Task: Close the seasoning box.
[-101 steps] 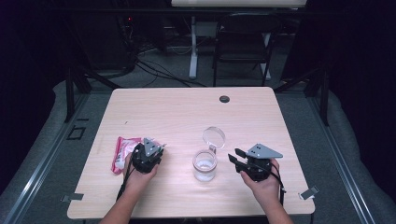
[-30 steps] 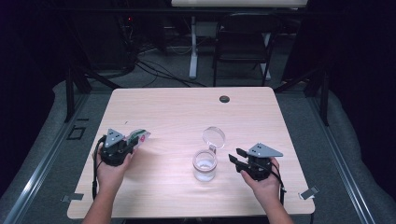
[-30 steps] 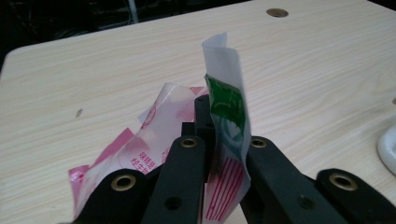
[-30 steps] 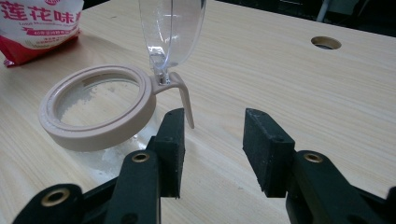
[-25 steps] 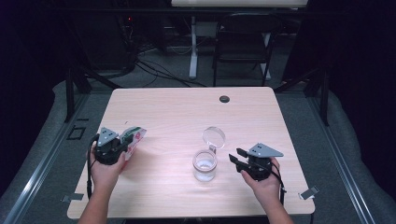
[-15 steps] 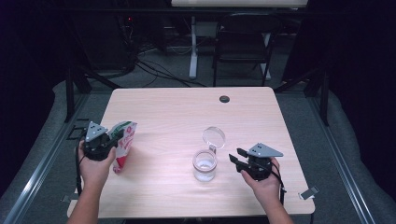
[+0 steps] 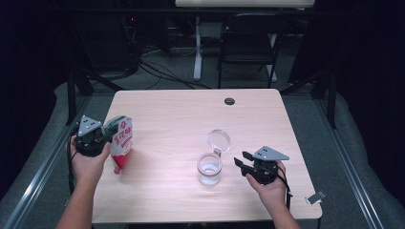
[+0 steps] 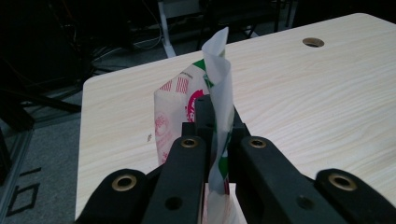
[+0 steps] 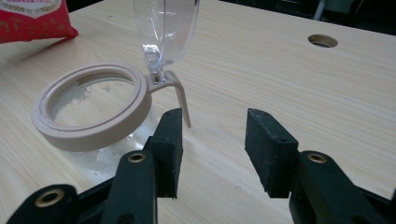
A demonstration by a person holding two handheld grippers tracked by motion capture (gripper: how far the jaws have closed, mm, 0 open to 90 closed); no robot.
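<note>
Pouch (image 7: 120, 140) of red-and-white printed plastic hangs at the left edge of the table (image 7: 191, 114), pinched near its folded top by the left gripper (image 7: 98, 139), whose jaws are pressed together on the film, as the left gripper view shows with the pouch (image 8: 205, 112) rising between them. Its lower red corner sags toward the wood, so the bag seems lifted rather than resting, probably so that its contents settle low before it is carried to a pour. Well to the right, nearer the front edge, stands a small clear jar (image 7: 209, 169) with a beige rim and its transparent hinged lid (image 7: 218, 140) swung up and back, leaving the mouth free; a little pale material lies in the bottom, seen through the ring in the right gripper view (image 9: 91, 105). The right gripper (image 7: 242, 161) sits just beside the jar on its right, jaws spread and empty, with the beige lid tab between it and the jar; it looks placed to steady the jar or keep the lid open when the pouch arrives. A round cable hole (image 7: 229, 101) marks the far side of the table.
</note>
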